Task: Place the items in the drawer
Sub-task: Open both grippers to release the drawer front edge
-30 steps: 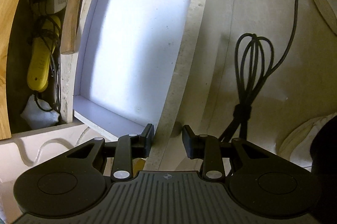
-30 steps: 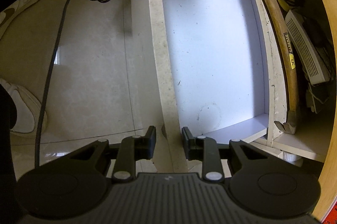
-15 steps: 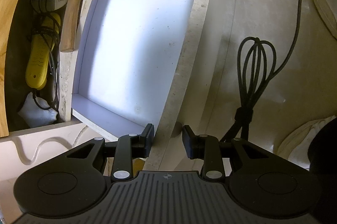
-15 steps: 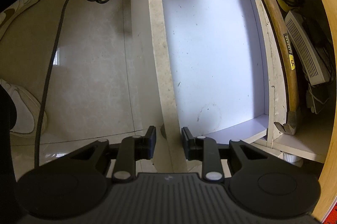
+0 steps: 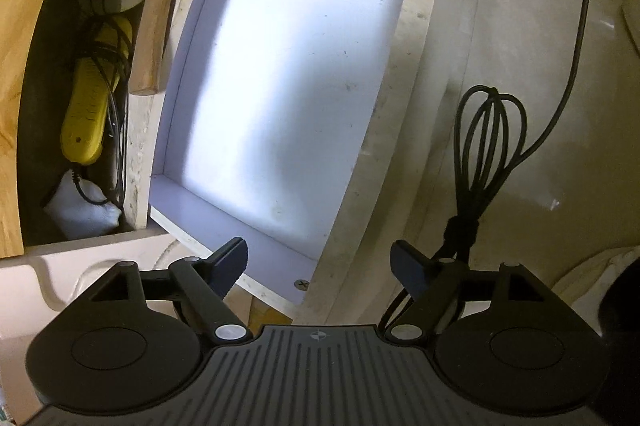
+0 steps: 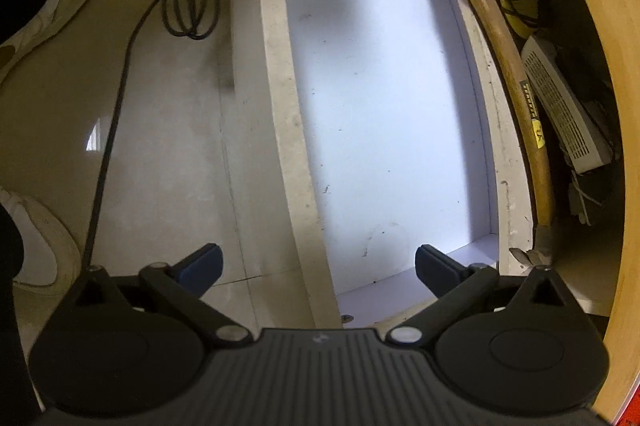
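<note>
Floor: pale glossy tiles (image 6: 160,165), a window glint reflected on them.
Drawer: pulled out over the floor, white bottom (image 5: 280,65) bare and scuffed, chipboard front edge (image 6: 288,129) raw.
Cabinet: wood-coloured side panel (image 6: 592,65); behind the drawer lie a wooden-handled hammer (image 6: 516,97), a white vented box (image 6: 560,113) and a yellow power strip (image 5: 94,97).
Writing: yellow sticker on the hammer handle, not legible.
Cable: black coiled bundle (image 5: 484,141) on the tiles beside the drawer.
Left gripper (image 5: 318,262): jaws spread wide, holding nothing, above the drawer's front corner.
Right gripper (image 6: 318,264): jaws spread wide, holding nothing, straddling the drawer's front edge.
</note>
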`<act>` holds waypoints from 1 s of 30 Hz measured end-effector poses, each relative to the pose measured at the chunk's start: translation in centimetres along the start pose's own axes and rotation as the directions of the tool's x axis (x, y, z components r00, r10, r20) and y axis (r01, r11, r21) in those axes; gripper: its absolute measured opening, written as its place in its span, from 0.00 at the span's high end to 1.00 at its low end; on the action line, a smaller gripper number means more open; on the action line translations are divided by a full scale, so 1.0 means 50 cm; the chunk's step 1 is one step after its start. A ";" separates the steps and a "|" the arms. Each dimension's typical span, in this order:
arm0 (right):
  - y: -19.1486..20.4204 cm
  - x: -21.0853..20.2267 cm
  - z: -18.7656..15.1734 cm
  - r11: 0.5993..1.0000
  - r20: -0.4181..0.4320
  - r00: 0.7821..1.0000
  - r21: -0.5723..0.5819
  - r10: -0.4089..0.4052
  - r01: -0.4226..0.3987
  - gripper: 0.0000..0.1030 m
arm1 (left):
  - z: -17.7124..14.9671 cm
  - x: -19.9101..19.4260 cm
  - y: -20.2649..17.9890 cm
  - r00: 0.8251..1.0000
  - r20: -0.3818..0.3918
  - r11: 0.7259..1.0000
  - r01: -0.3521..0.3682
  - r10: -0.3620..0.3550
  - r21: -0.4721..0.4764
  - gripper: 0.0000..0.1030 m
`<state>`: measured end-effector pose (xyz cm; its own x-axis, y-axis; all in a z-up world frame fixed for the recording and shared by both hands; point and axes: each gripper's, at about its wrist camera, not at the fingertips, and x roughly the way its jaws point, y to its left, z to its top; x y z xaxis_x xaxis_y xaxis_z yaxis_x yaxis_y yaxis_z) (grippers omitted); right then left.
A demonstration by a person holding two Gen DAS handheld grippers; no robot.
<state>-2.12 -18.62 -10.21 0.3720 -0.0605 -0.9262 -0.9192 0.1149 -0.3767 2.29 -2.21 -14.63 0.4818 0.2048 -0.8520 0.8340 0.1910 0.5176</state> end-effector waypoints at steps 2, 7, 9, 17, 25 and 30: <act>0.008 0.016 0.001 1.000 -0.004 1.000 -0.002 0.001 -0.001 0.00 | 0.000 0.003 -0.003 1.000 -0.010 1.000 -0.005 0.005 0.012 0.23; 0.020 0.047 0.009 1.000 -0.004 1.000 0.007 0.001 -0.001 0.00 | -0.002 0.008 -0.008 0.999 -0.034 0.999 -0.010 0.012 0.036 0.23; 0.027 0.059 0.010 1.000 -0.003 1.000 0.007 0.003 -0.003 0.00 | 0.000 0.003 -0.010 1.000 -0.024 0.999 -0.018 0.019 0.040 0.23; 0.046 0.092 0.016 1.000 -0.034 0.999 -0.009 0.024 -0.025 0.00 | -0.001 -0.031 0.001 0.999 -0.003 0.996 -0.038 0.039 0.077 0.23; 0.052 0.078 0.030 0.999 -0.029 0.998 -0.007 0.047 -0.048 0.00 | 0.000 -0.088 0.008 1.000 0.010 0.997 0.012 -0.013 0.080 0.23; 0.054 0.064 0.039 0.999 -0.002 1.000 0.012 0.031 -0.031 0.00 | -0.001 -0.096 0.006 1.000 0.003 0.997 0.016 -0.017 0.075 0.23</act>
<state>-3.17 -16.58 -14.23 0.3430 -0.0592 -0.9375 -0.9287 0.1282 -0.3479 0.20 -3.08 -10.40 0.4688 0.1982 -0.8607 0.8595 0.1221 0.4963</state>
